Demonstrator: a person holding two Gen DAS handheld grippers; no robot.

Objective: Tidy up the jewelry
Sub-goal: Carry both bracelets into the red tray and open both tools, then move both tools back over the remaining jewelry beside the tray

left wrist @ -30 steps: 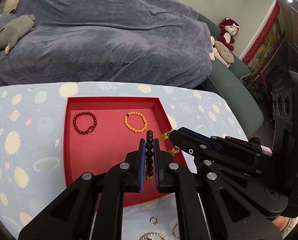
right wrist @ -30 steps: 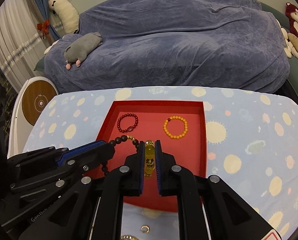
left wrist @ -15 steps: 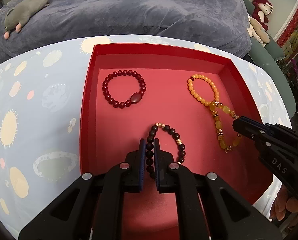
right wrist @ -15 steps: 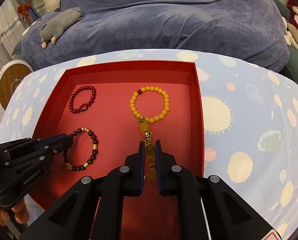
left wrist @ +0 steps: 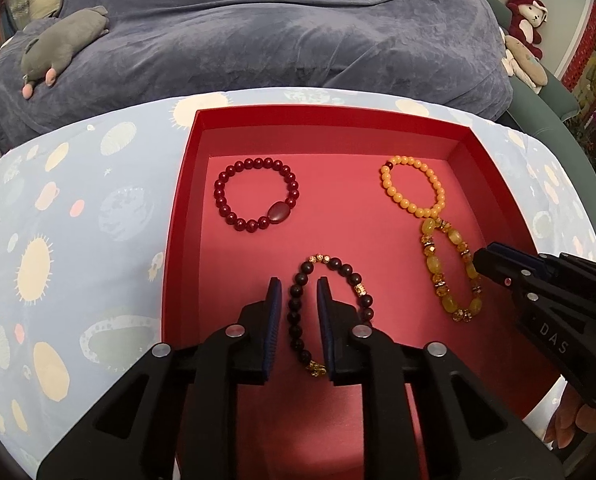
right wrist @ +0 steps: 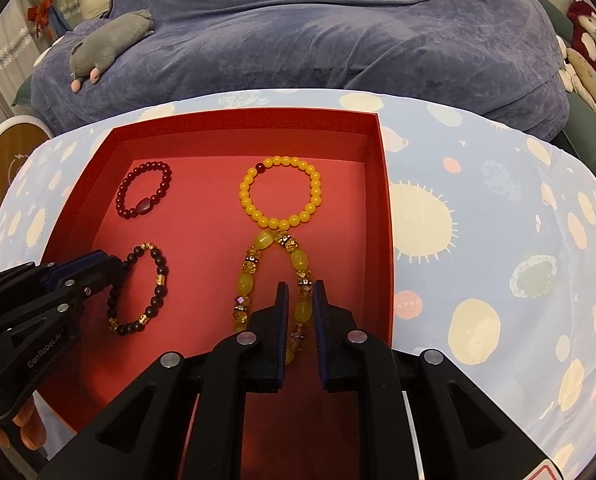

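Both hand-held grippers release in the red tray [left wrist: 180, 216]: the left hand-held gripper [left wrist: 297, 294], jaws just parted, straddles the dark bead bracelet [left wrist: 330, 312]; the right hand-held gripper [right wrist: 298, 300] frees the amber bracelet [right wrist: 272, 280], which touches the yellow bracelet [right wrist: 280, 192]. Lifting straight up should avoid snagging beads.

Right gripper [left wrist: 483, 268], at right edge of the left wrist view: "DAS" in pale letters on its black body. Left gripper [right wrist: 116, 270], at lower left of the right wrist view: "GenRobot.AI" on its black body.
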